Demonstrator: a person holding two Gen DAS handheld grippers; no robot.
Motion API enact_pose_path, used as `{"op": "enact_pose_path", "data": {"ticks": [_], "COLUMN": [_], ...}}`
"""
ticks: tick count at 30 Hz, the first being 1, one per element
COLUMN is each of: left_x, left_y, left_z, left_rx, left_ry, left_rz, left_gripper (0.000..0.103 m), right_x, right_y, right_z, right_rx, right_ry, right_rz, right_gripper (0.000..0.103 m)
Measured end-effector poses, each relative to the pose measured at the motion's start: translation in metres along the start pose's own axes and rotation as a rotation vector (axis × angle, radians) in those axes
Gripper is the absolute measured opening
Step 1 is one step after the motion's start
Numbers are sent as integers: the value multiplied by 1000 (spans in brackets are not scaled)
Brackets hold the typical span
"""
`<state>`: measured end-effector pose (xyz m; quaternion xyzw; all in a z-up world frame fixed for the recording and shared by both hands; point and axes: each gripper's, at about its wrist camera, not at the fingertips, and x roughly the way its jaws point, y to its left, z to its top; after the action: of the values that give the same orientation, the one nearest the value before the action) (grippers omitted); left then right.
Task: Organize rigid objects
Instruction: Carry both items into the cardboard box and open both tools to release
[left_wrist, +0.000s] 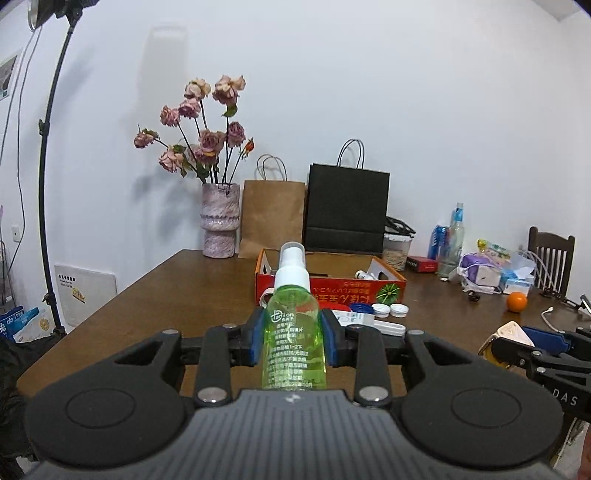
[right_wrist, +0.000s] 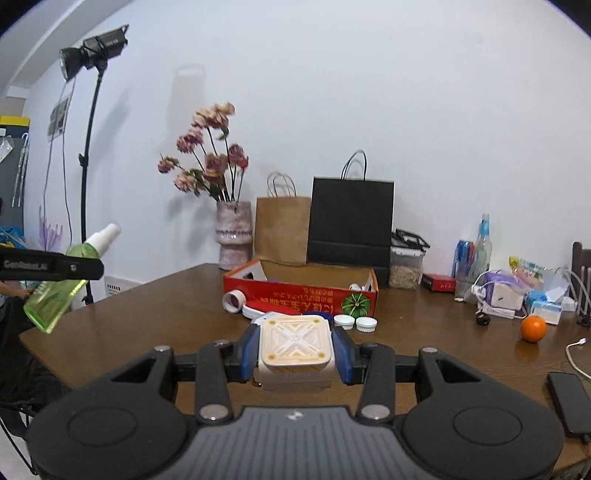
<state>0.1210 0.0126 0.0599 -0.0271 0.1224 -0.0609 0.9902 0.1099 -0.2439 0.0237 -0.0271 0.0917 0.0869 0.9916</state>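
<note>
My left gripper (left_wrist: 294, 338) is shut on a green spray bottle (left_wrist: 293, 332) with a white pump top, held above the near edge of the brown table (left_wrist: 166, 295). The same bottle (right_wrist: 62, 288) shows tilted at the left of the right wrist view. My right gripper (right_wrist: 294, 350) is shut on a cream square box (right_wrist: 294, 345) with an X pattern on its lid. An open red cardboard box (right_wrist: 303, 295) lies on the table ahead of both grippers. Loose items lie in front of it: a pink-rimmed tube (right_wrist: 233, 301) and white bottle caps (right_wrist: 356, 323).
A vase of dried roses (left_wrist: 219, 221), a brown paper bag (left_wrist: 271, 218) and a black paper bag (left_wrist: 347, 208) stand against the wall. Bottles, a food jar (right_wrist: 405, 264), packets, an orange (right_wrist: 533, 328), a cable and a phone (right_wrist: 569, 402) crowd the right. A light stand (right_wrist: 88, 166) is on the left.
</note>
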Motion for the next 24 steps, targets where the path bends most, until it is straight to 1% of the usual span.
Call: {"op": "enact_pose_path", "data": {"ticks": [4, 6, 9, 13, 17, 19, 24], "left_x": [-19, -19, -17, -14, 2, 16, 53], "left_y": [-4, -5, -4, -2, 3, 5, 10], "left_z": [-4, -2, 0, 0, -2, -3, 1], "left_rx": [5, 1, -12, -22, -44, -49, -44], "left_ry": [-32, -37, -47, -46, -25, -6, 16], "left_rz": [-11, -2, -8, -8, 3, 18, 17], "left_gripper": [32, 32, 32, 32, 32, 32, 31], "right_x": [-20, -21, -21, -10, 10, 21, 57], "right_y": [3, 0, -3, -5, -9, -12, -18], "right_z": [-1, 0, 0, 0, 1, 2, 7], "right_rx": [-5, 6, 18, 28, 26, 35, 39], "right_ry": [-33, -37, -51, -36, -13, -4, 13], "right_rz": [-14, -24, -44, -45, -42, -43, -36], "right_gripper": [41, 41, 41, 41, 41, 41, 41]}}
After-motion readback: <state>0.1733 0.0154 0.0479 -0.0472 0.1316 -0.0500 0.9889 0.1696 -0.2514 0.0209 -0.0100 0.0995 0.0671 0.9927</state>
